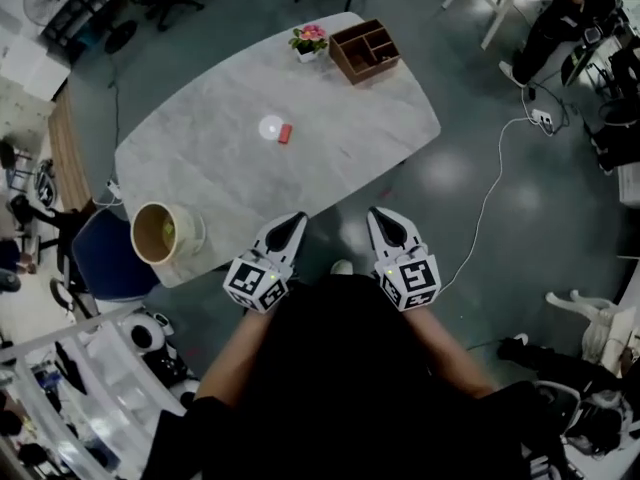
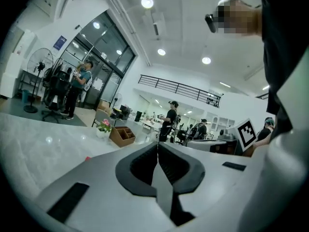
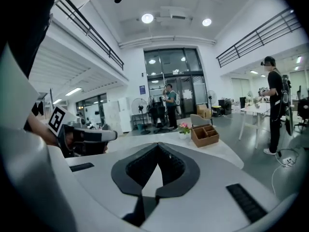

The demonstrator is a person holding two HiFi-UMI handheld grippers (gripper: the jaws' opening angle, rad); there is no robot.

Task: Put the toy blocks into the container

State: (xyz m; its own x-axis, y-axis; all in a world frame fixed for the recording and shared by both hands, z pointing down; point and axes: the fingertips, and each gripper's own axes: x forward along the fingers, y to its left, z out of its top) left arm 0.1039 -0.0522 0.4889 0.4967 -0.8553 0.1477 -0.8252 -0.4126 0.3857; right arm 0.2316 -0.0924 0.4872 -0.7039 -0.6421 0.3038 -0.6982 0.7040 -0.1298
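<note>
Both tongs hung just off the near edge of the tabletop (image 1: pixel 200 163), over the floor (image 1: pixel 450 183). The left tongs (image 1: pixel 296 221) and right tongs (image 1: pixel 379 216) were side by side, each shut tight with nothing between its jaws. One red toy block (image 1: pixel 285 134) lay mid-tabletop, well apart from every edge, with bare marble around it. One round container (image 1: pixel 160 233) sat at the near left corner, close to the rim. At the far end, one flower pot (image 1: pixel 308 42) stood beside one divided wooden box (image 1: pixel 365 50).
</note>
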